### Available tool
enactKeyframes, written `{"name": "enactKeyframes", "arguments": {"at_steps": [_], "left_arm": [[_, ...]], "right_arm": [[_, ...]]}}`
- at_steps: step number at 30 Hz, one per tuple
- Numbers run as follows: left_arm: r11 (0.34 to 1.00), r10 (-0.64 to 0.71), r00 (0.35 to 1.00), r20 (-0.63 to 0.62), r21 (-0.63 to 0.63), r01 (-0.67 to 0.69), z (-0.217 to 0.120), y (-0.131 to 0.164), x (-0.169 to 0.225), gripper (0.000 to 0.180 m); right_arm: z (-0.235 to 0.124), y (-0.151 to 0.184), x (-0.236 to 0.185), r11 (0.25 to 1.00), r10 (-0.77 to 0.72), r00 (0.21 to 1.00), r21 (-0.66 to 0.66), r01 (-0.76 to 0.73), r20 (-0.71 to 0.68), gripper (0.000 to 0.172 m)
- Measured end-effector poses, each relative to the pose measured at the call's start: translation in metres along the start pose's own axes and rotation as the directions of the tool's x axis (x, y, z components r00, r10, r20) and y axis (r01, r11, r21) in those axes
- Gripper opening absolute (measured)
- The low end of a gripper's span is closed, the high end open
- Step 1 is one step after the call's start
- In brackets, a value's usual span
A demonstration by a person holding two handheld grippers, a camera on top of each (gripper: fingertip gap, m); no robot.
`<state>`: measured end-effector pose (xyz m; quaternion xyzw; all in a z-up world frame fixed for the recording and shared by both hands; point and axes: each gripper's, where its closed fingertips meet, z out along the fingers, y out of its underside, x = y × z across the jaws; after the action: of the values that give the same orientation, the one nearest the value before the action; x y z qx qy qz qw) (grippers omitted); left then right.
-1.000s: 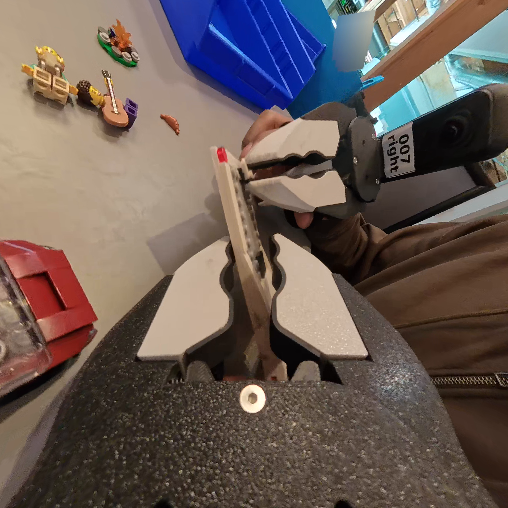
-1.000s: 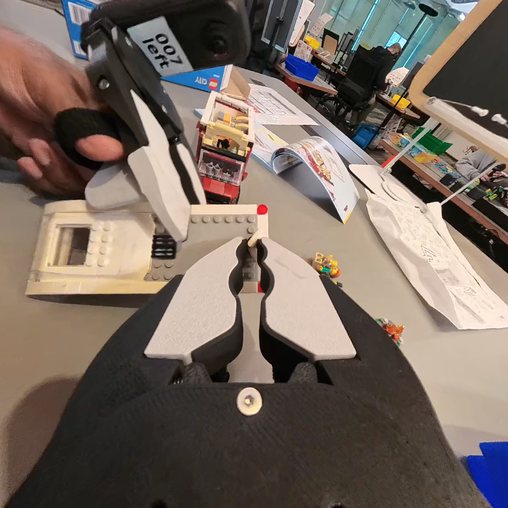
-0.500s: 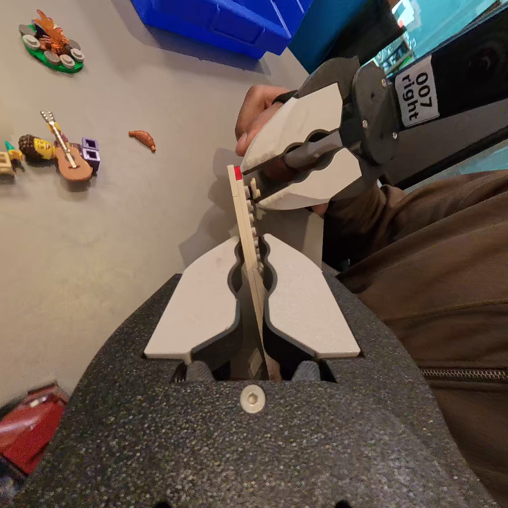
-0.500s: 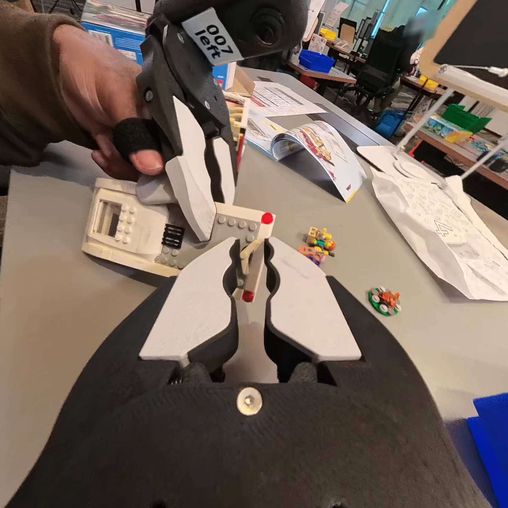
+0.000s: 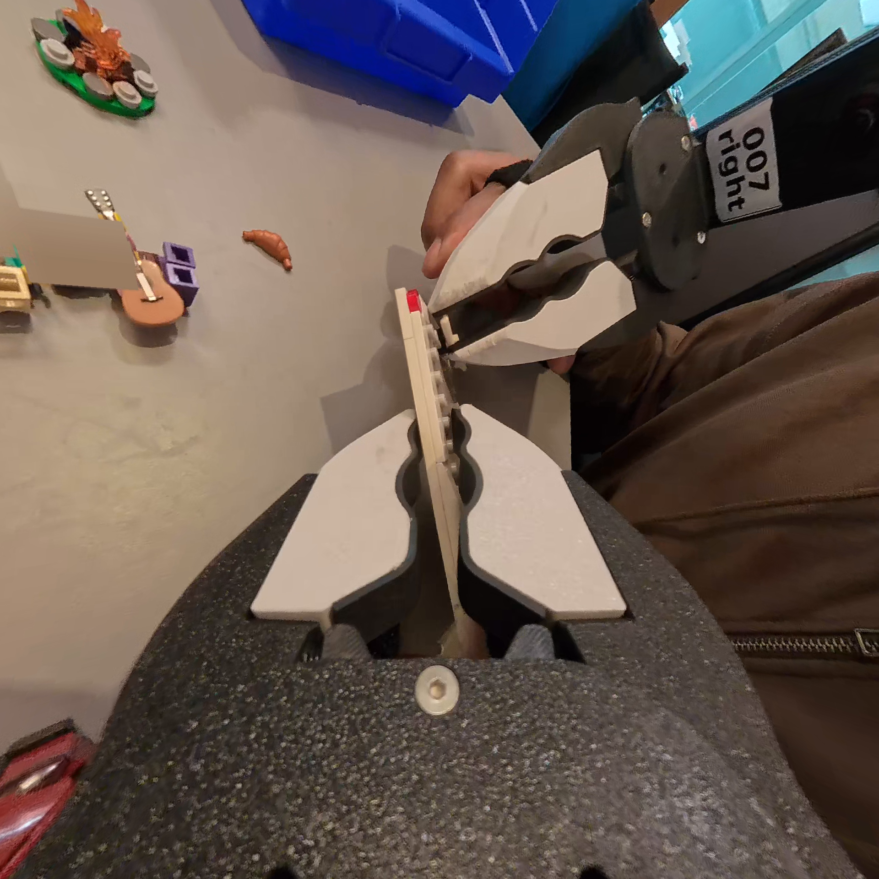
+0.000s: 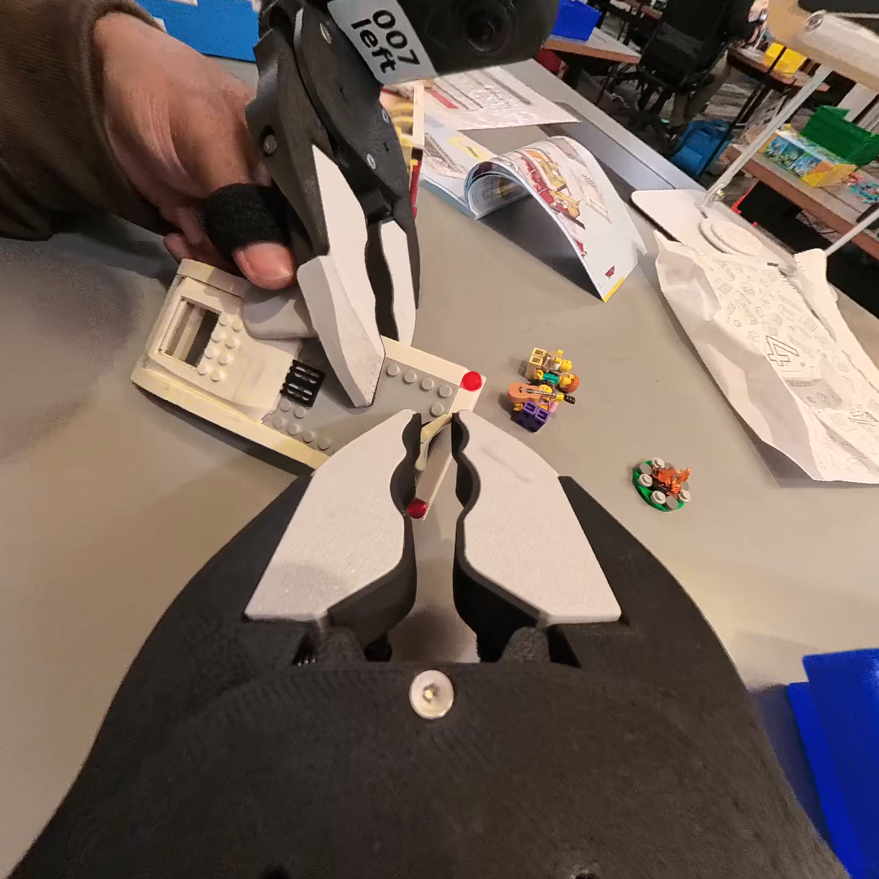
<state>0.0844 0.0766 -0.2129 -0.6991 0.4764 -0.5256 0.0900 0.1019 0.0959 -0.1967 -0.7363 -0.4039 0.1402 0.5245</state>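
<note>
My left gripper (image 5: 435, 414) is shut on a cream and grey brick panel (image 5: 423, 371), seen edge-on, with a red stud (image 5: 413, 300) at its far corner. In the right wrist view the left gripper (image 6: 376, 376) grips the panel (image 6: 238, 352) across its middle and holds it tilted above the table. My right gripper (image 6: 432, 418) is at the panel's near edge. Its fingertips pinch a small cream lever piece (image 6: 430, 442) that lies slantwise between them. The left wrist view shows the same piece (image 5: 447, 328) between the right gripper's tips, against the panel's studs.
A group of minifigures with a guitar (image 6: 542, 385), a campfire piece (image 6: 661, 485), an open booklet (image 6: 547, 200) and a white paper bag (image 6: 770, 352) lie on the grey table. A blue bin (image 5: 404, 43), a brown croissant piece (image 5: 268, 242) and a red vehicle (image 5: 28, 780) are nearby. Left and right tips are no more than a few centimetres apart.
My left gripper closed on the panel and tilted it up off the table. My right gripper's fingers opened around the lever piece, then narrowed onto it again; the piece now sits slantwise.
</note>
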Motion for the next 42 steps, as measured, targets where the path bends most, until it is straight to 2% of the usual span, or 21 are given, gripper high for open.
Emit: {"name": "enactKeyframes", "arguments": {"at_steps": [8,16,22,24,27,31,33,35,38,40,42], "left_arm": [[0.999,-0.032,0.999,0.003,-0.041,0.032,-0.003,0.008,-0.007,0.011],[0.995,-0.077,0.995,-0.069,-0.068,0.072,-0.001,0.013,-0.006,0.011],[0.995,-0.076,0.994,-0.079,-0.077,0.07,-0.001,0.014,-0.005,0.01],[0.995,-0.086,0.995,-0.052,-0.052,0.083,-0.004,0.01,-0.011,0.011],[0.997,-0.069,0.997,-0.034,-0.035,0.068,-0.011,0.007,-0.015,0.011],[0.997,-0.064,0.997,-0.033,-0.035,0.063,-0.011,0.006,-0.015,0.011],[0.998,-0.064,0.997,-0.039,-0.031,0.063,-0.012,0.006,-0.014,0.011],[0.998,-0.055,0.998,-0.041,-0.03,0.053,-0.012,0.005,-0.013,0.011],[0.999,-0.047,0.998,-0.046,-0.027,0.046,-0.012,0.004,-0.011,0.011],[0.999,-0.046,0.998,-0.05,-0.024,0.045,-0.012,0.004,-0.01,0.011],[0.999,-0.045,0.998,-0.052,-0.021,0.044,-0.012,0.003,-0.009,0.011]], "right_arm": [[0.01,0.008,-0.005,0.996,-0.048,0.999,-0.077,0.048,0.003,0.012],[0.01,0.008,-0.008,0.987,-0.143,0.99,-0.072,0.141,-0.021,0.007],[0.007,0.005,-0.01,0.981,-0.188,0.982,-0.046,0.187,-0.028,0.004],[0.004,0.002,-0.016,0.982,-0.19,0.982,-0.017,0.191,0.012,0.002],[0.004,0.008,-0.006,0.983,-0.179,0.983,-0.052,0.178,-0.028,0.002],[0.0,0.006,0.002,0.987,-0.162,0.985,-0.032,0.16,-0.065,0.002],[-0.003,0.003,0.016,0.985,-0.172,0.974,-0.031,0.169,-0.149,0.002],[-0.013,-0.003,0.04,0.982,-0.183,0.939,-0.017,0.186,-0.29,0.003],[-0.051,0.0,0.103,0.979,-0.199,0.769,-0.082,0.188,-0.608,0.003],[-0.081,0.023,0.146,0.981,-0.19,0.63,-0.178,0.083,-0.753,0.004],[-0.102,0.052,0.17,0.969,-0.169,0.564,-0.241,-0.054,-0.808,0.02]]}}
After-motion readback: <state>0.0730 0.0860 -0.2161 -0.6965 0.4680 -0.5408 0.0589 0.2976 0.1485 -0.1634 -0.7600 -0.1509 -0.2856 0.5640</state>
